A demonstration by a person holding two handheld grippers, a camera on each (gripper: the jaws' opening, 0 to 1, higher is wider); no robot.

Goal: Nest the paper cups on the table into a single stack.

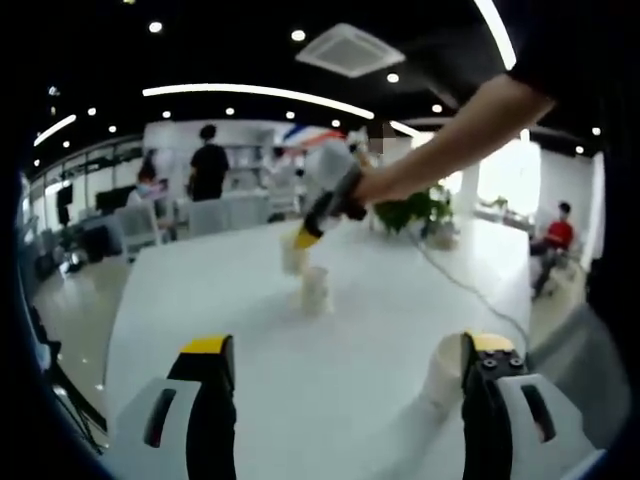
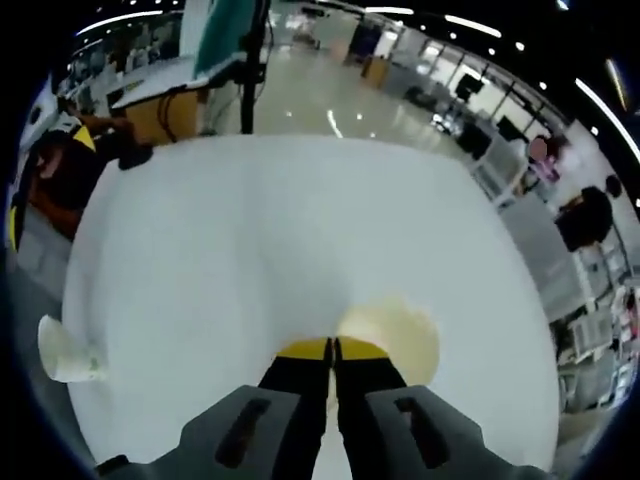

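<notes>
Pinching a white paper cup's (image 2: 395, 335) rim, the right hand-held gripper (image 2: 333, 347) looks closed.

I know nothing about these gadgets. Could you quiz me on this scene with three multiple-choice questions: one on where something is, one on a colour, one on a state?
1. Seen from the left tool, where is the nearest cup?
A on the floor
B on the white table, beside one jaw
C on a chair

2. What colour are that tool's tips?
A yellow
B red
C blue

3. How is the right tool?
A wide open
B shut on the held cup
C gripping a pen

Answers: 1 B, it sits on the table by the jaw at the view's right. 2 A, yellow pads cap both jaws. 3 B, its jaws meet at that cup's rim.
</notes>
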